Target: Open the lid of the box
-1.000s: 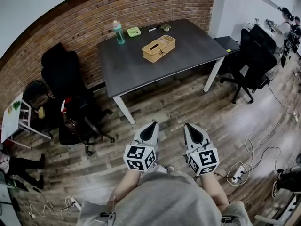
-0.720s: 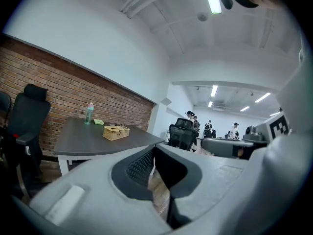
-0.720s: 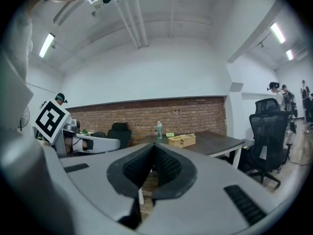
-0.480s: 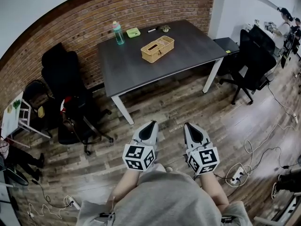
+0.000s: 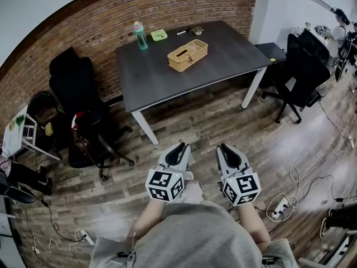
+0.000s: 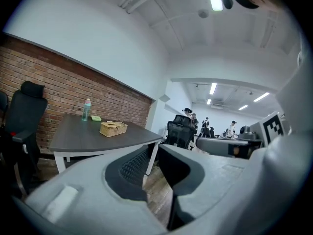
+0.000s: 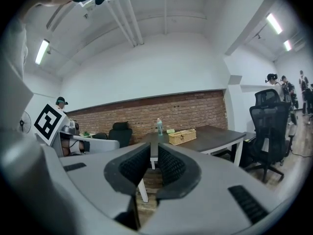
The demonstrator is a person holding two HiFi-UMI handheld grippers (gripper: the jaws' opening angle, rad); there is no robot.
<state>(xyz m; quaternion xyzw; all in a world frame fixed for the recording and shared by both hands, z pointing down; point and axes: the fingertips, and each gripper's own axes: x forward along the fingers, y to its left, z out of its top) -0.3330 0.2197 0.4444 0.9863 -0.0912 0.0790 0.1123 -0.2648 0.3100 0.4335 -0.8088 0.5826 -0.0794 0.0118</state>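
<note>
Approaching is the step in hand: the person stands on the wood-plank floor (image 5: 234, 121), well apart from the dark grey rectangular table with white legs (image 5: 228, 52), and neither claw has reached anything yet.

The pale woven wicker box (image 5: 188, 55) sits near the middle of that tabletop, its flat lid (image 5: 186, 51) apparently down and shut. A clear green water bottle with a pink cap (image 5: 138, 36) and a small light-green flat object (image 5: 159, 36) stand farther back toward the red brick wall (image 5: 167, 10), apart from the box.

The grey left gripper (image 5: 180, 148) and the grey right gripper (image 5: 227, 148) are held side by side low in front of the person's body, both pointing roughly level toward the table. Each gripper view shows its 2 ribbed black pads standing a narrow gap apart with only floor and table legs visible between them; both pairs of jaws have just been opening from shut, and both are empty.

Next, I judge, the person must walk up to the table's near edge and bring the claws over the box. Opening it probably calls for 1 claw to steady the wicker body while the other takes the lid's front edge or clasp and lifts; how the lid hinges cannot be told from here. The light box may slide if only the lid is pulled.
</note>
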